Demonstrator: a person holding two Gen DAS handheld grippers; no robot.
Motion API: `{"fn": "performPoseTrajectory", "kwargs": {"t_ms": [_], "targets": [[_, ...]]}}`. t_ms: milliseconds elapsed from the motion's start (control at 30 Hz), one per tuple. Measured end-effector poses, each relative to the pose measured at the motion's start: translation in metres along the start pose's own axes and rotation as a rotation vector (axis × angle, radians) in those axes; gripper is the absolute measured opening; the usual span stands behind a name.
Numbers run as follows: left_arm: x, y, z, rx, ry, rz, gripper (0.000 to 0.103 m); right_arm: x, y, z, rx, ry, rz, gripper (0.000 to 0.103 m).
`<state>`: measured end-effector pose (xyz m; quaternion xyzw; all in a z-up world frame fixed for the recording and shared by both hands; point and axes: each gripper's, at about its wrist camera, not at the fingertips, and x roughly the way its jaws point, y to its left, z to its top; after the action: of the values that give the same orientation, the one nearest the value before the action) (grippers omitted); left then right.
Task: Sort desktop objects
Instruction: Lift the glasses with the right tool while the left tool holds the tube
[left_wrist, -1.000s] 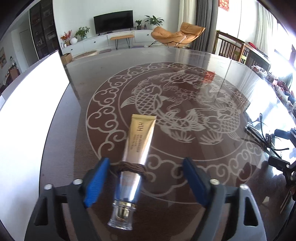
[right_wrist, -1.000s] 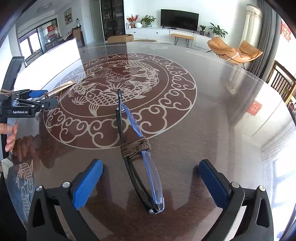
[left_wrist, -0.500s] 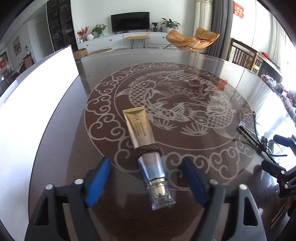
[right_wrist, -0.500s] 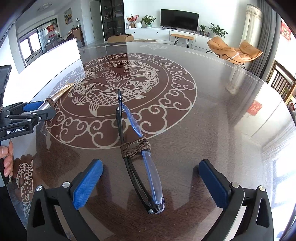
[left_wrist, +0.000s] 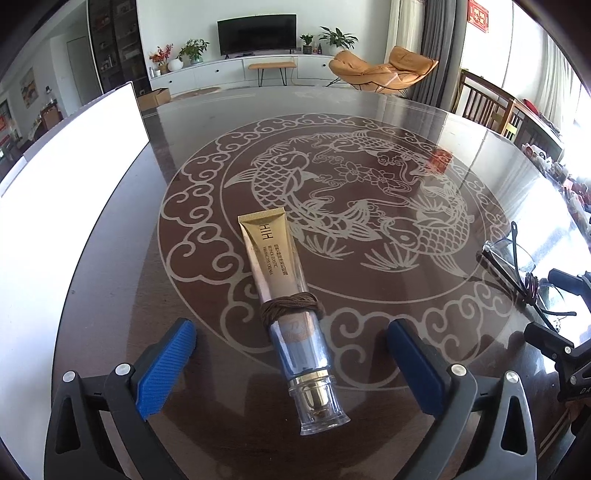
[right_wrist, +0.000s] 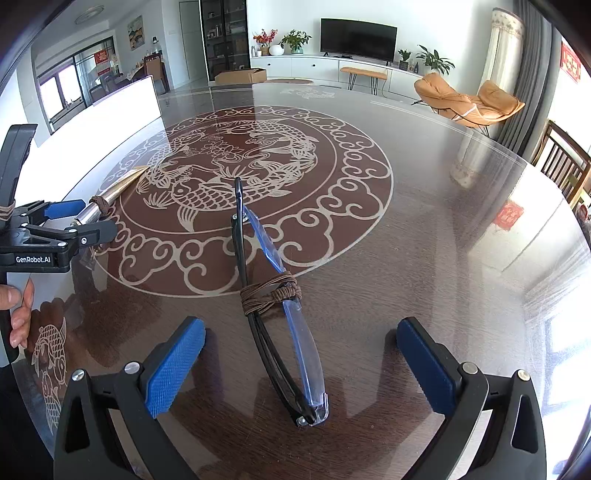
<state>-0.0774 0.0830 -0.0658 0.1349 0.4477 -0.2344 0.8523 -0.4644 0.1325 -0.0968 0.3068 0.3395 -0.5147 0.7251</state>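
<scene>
Tube (left_wrist: 282, 291) lies on table (left_wrist: 369, 122) between opening left fingers (left_wrist: 166, 363), untouched.

I note a white wall, a dark television (left_wrist: 256, 34) on a white cabinet (left_wrist: 236, 72), an orange lounge chair (left_wrist: 380, 70) and grey curtains (left_wrist: 439, 48).

Glasses (right_wrist: 280, 314) lying between wide-apart right gripper (right_wrist: 299, 365) jaws, untouched; tube (right_wrist: 110, 194) far left, between left gripper (right_wrist: 79, 221) jaws.

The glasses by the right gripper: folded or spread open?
Folded. The glasses lie on the table, arms flat against the lenses, bound by brown cord.
</scene>
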Motion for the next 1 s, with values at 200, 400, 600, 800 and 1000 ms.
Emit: {"fn": "performPoseTrajectory", "kwargs": {"t_ms": [200, 400, 600, 800, 1000], "targets": [[0.0, 0.0, 0.0, 0.002, 0.0, 0.0, 0.103, 0.0, 0.001, 0.0, 0.0, 0.0, 0.001, 0.103], [0.001, 0.0, -0.001, 0.002, -0.001, -0.001, 0.103, -0.013, 0.003, -0.01, -0.081, 0.043, 0.108, 0.093], [0.001, 0.0, -0.001, 0.004, 0.0, -0.001, 0.103, -0.022, 0.014, -0.015, -0.025, 0.02, 0.084, 0.038], [0.001, 0.001, -0.001, 0.005, -0.001, -0.003, 0.103, -0.018, 0.036, -0.001, 0.28, -0.019, 0.084, 0.039], [0.003, 0.004, 0.011, 0.116, 0.129, -0.077, 0.103, -0.008, 0.041, 0.034, 0.189, 0.144, 0.156, 0.073]]}}
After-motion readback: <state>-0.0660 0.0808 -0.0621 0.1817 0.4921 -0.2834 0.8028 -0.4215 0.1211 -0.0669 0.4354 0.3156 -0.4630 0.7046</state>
